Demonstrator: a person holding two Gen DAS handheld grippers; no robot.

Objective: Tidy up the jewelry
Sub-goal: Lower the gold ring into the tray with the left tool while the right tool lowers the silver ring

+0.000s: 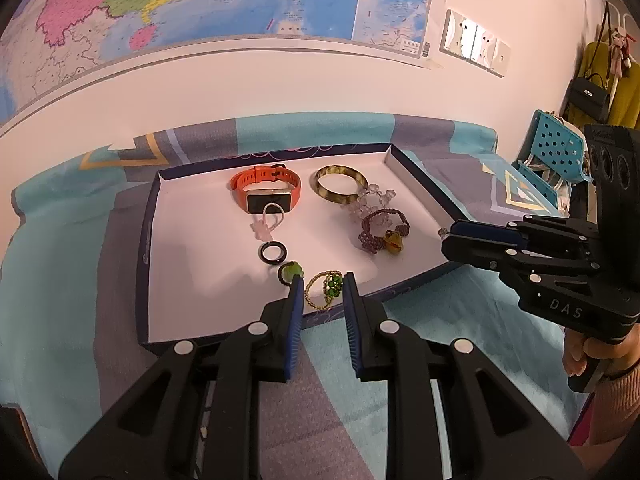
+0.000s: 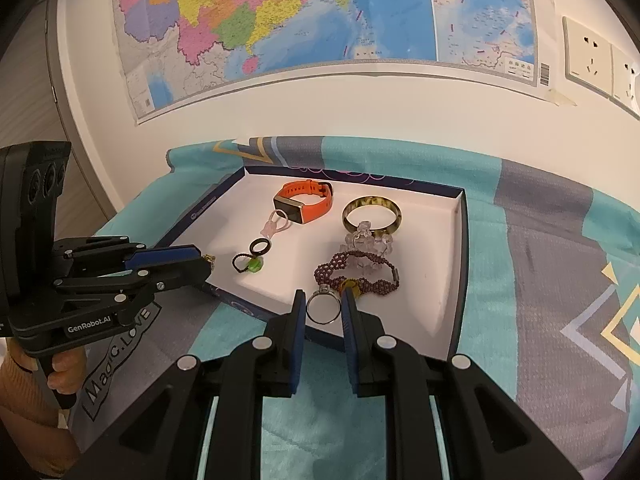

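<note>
A shallow dark-rimmed box lid (image 1: pixel 144 240) (image 2: pixel 460 240) with a white floor holds an orange watch (image 1: pixel 266 186) (image 2: pixel 306 200), a yellow-green bangle (image 1: pixel 340 184) (image 2: pixel 372 210), a clear bead bracelet (image 2: pixel 366 246), a purple bead bracelet (image 1: pixel 380 228) (image 2: pixel 360 272), a black ring (image 1: pixel 273 253) (image 2: pixel 260 247) and a green-bead ring (image 1: pixel 291 271) (image 2: pixel 249 265). My left gripper (image 1: pixel 322 292) is shut on a gold beaded ring with green beads (image 1: pixel 324 288) over the lid's near edge. My right gripper (image 2: pixel 323 308) is shut on a silver ring (image 2: pixel 323 308) at the lid's near edge.
The lid lies on a teal and grey patterned cloth (image 1: pixel 420 320) (image 2: pixel 540 280). A wall with a map (image 2: pixel 300 20) and sockets (image 2: pixel 592 56) stands behind. A blue perforated chair (image 1: pixel 556 148) and hanging bags (image 1: pixel 592 92) are at the right.
</note>
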